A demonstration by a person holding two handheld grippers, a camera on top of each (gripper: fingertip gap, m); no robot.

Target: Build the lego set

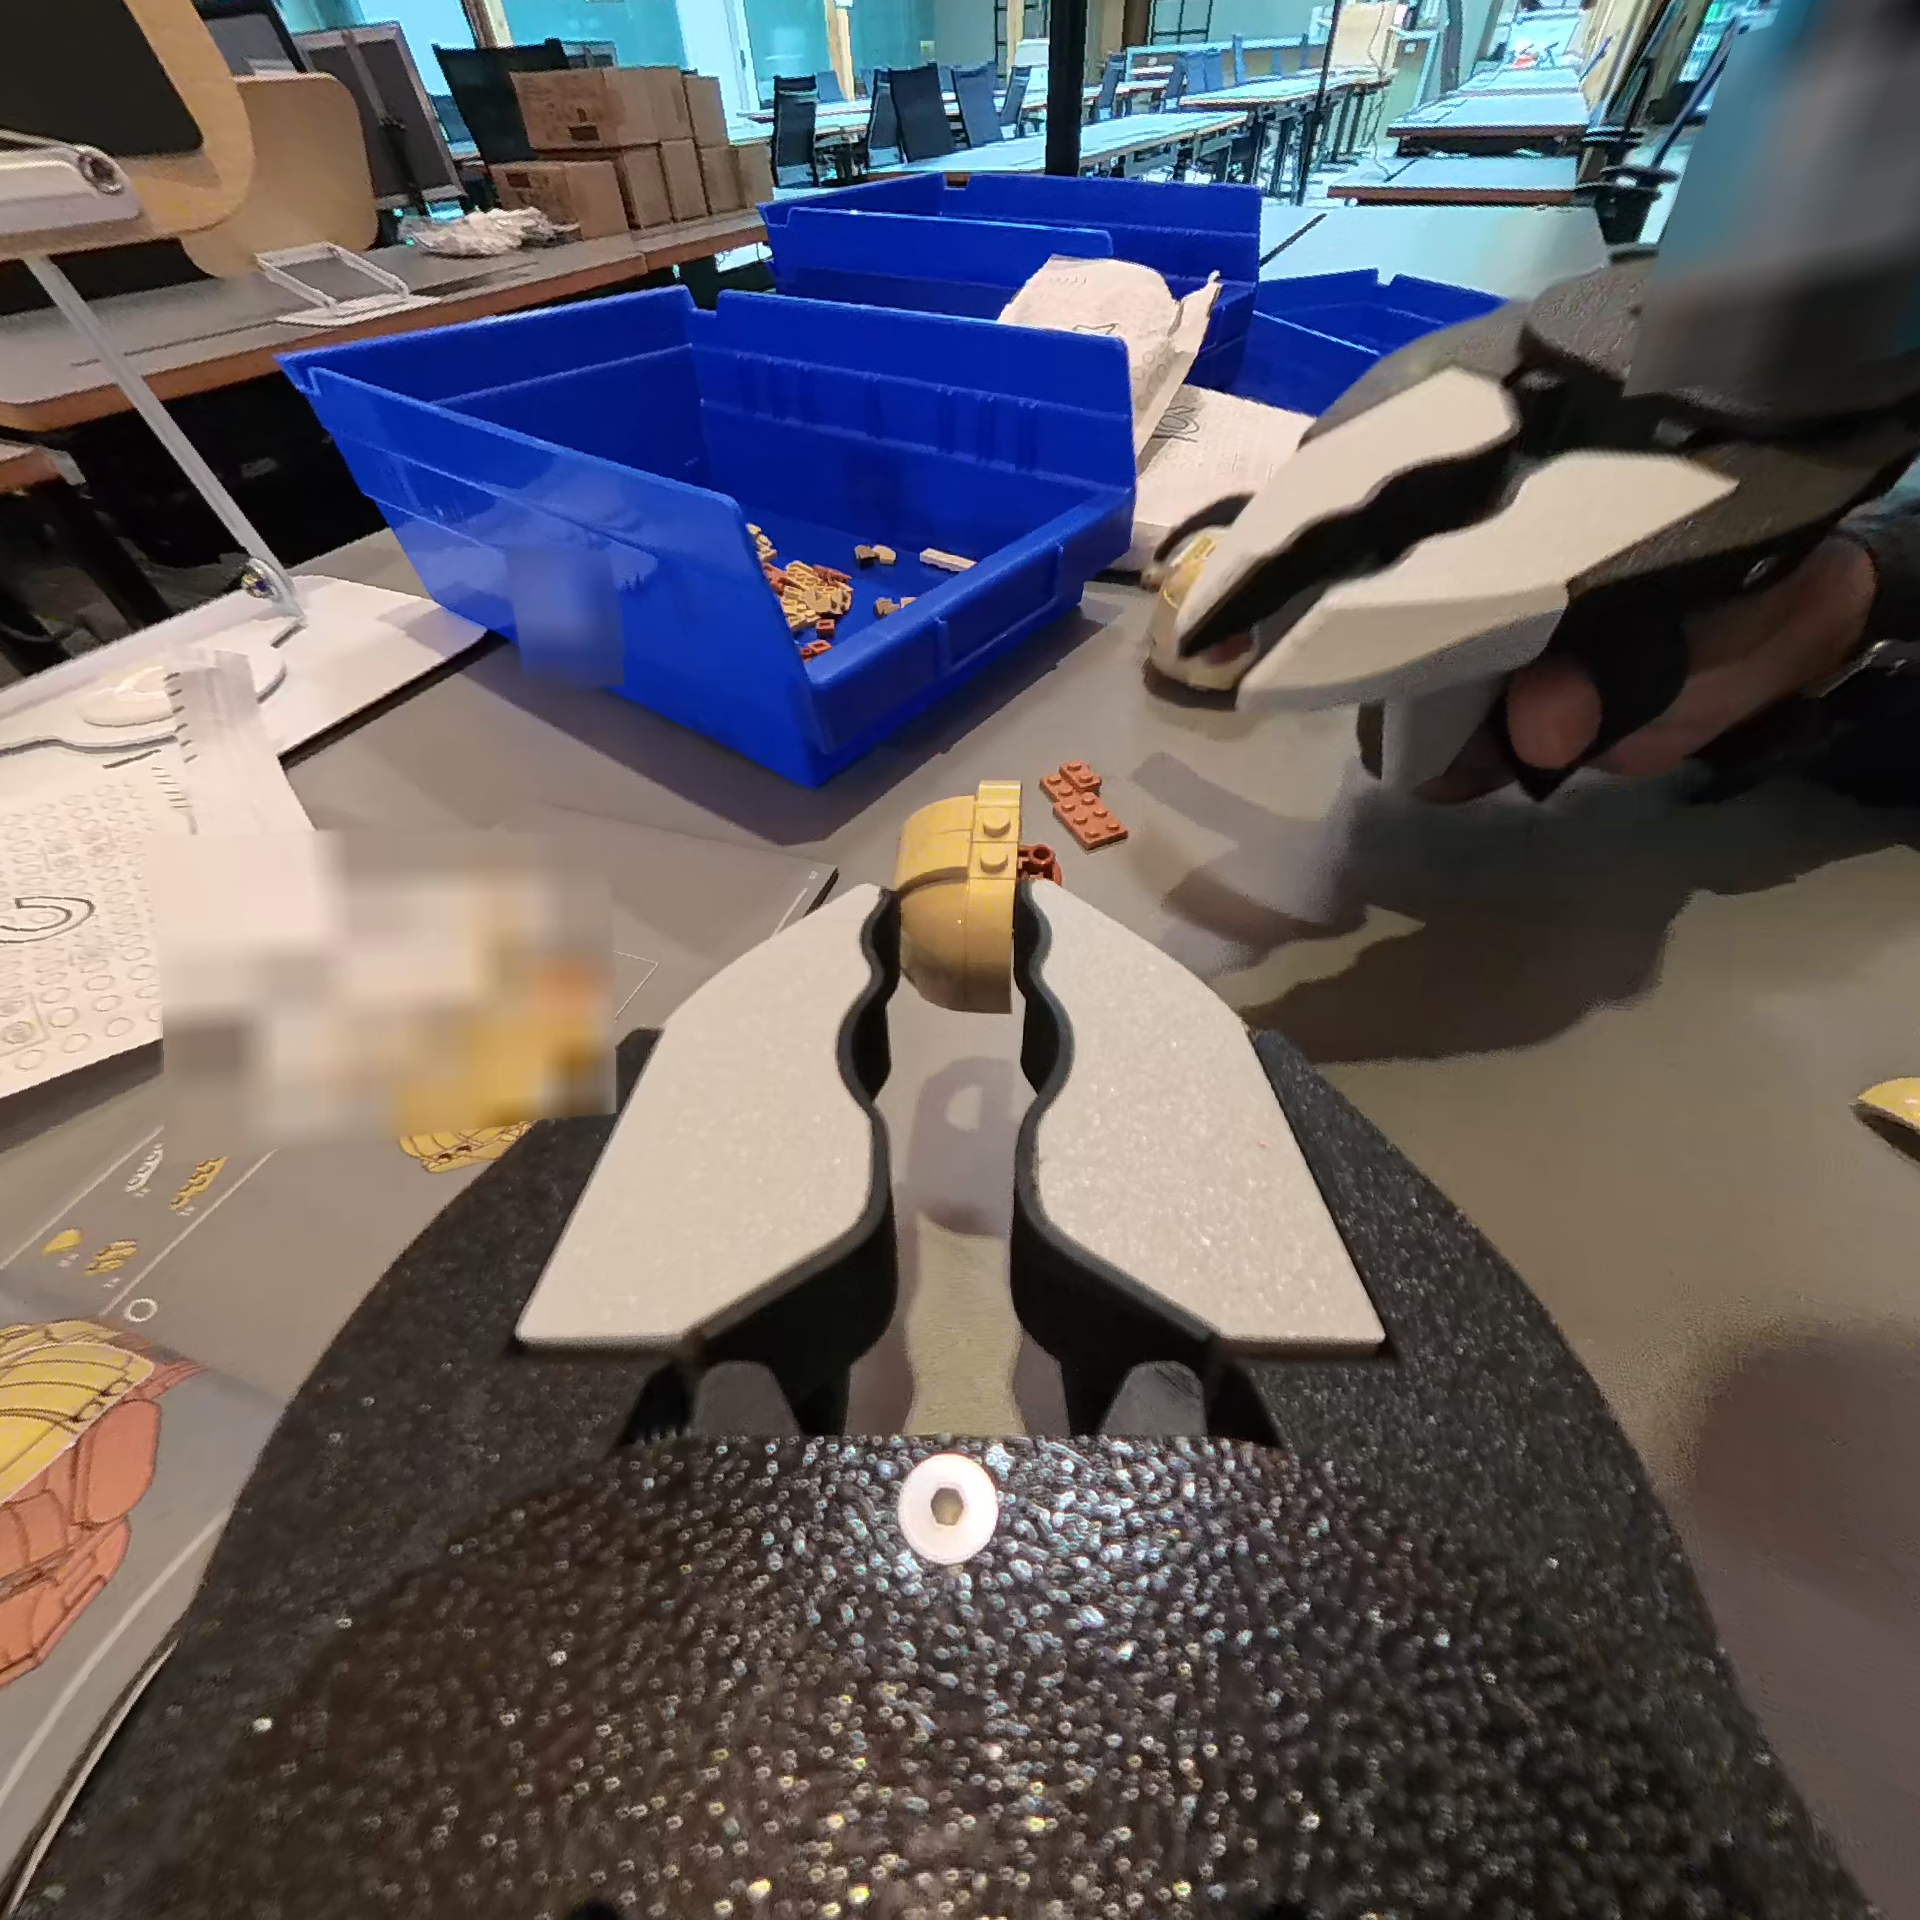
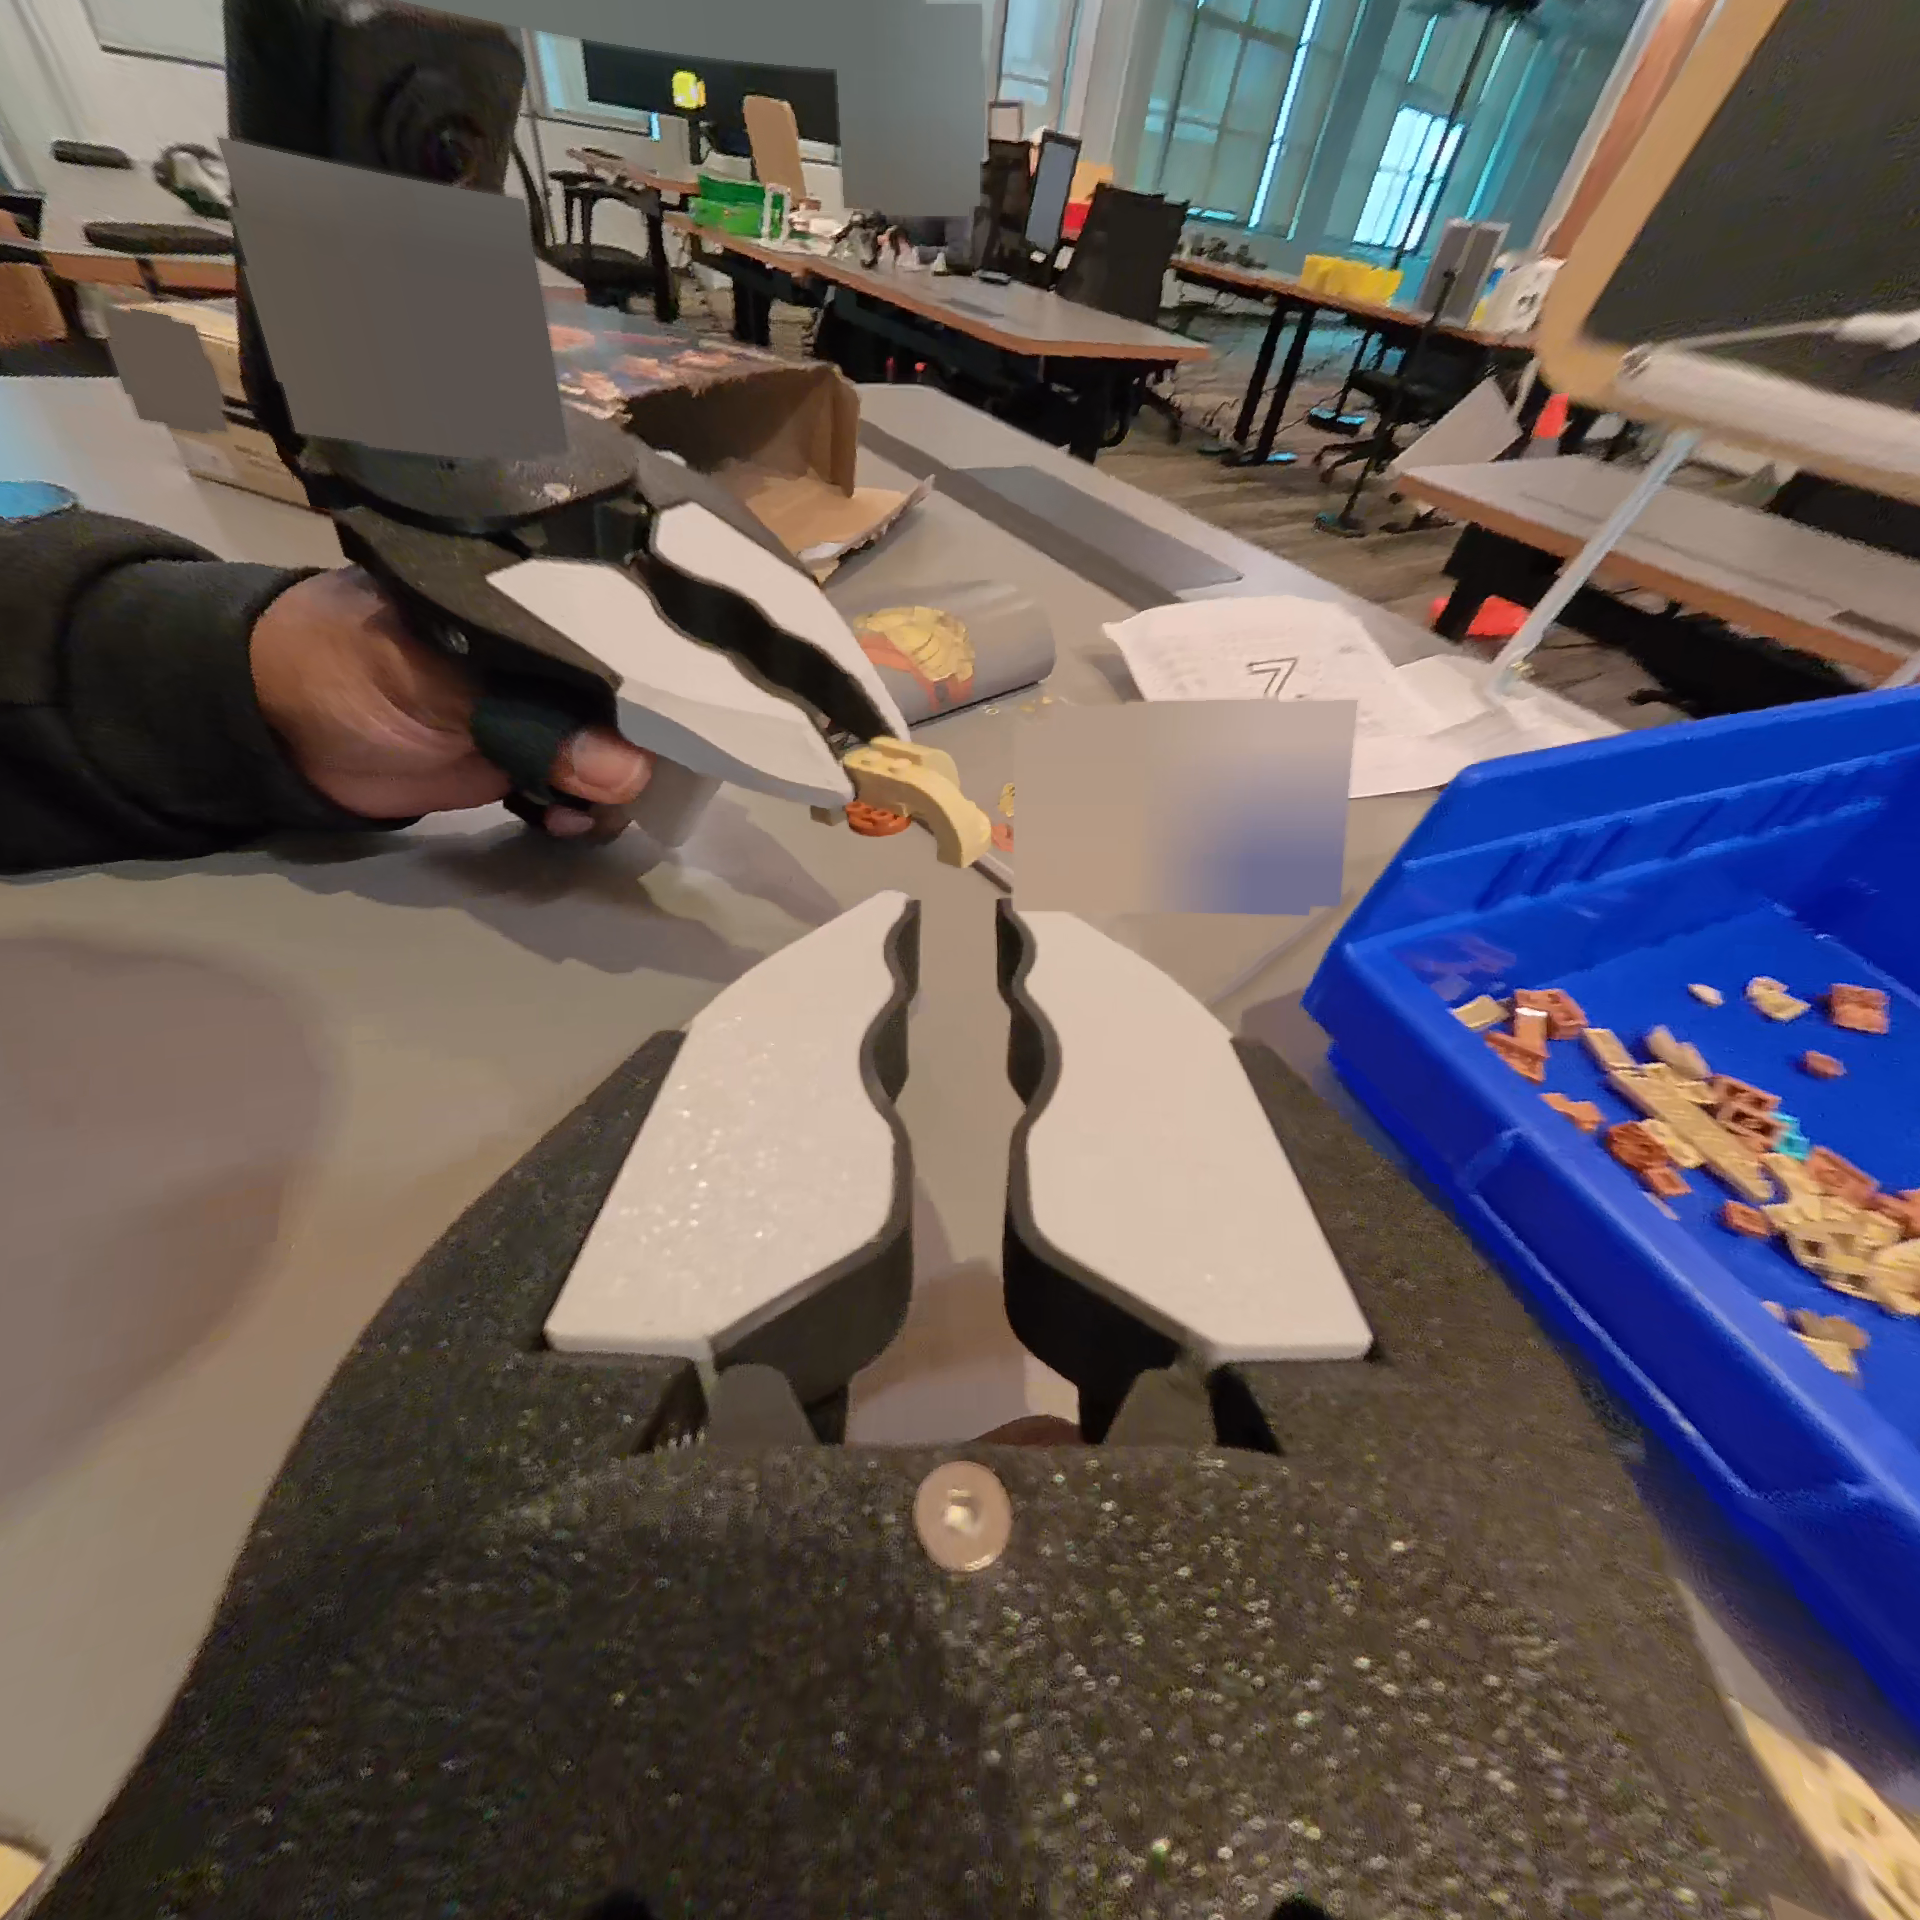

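Observation:
My left gripper [image 1: 956,906] is shut on a tan rounded lego assembly [image 1: 961,914] with studs on top and a small red-brown part at its side, held just above the grey table. It also shows in the right wrist view [image 2: 844,777], with the assembly [image 2: 920,792] sticking out of its tips. My right gripper [image 2: 958,912] is narrowly open and empty, pointing at that assembly. In the left wrist view it [image 1: 1205,649] hovers over a tan rounded piece [image 1: 1172,608] on the table. Two red-brown plates [image 1: 1086,802] lie beyond the left gripper.
A blue bin [image 1: 582,540] holds loose tan and red-brown bricks [image 1: 821,594]; it sits right of my right gripper [image 2: 1558,1174]. More blue bins [image 1: 997,239] stand behind. An instruction booklet [image 1: 104,1403] and paper sheets [image 1: 94,883] lie left. A torn cardboard box [image 2: 769,436] lies far back. Tip to tip, the grippers are about 7 centimetres apart.

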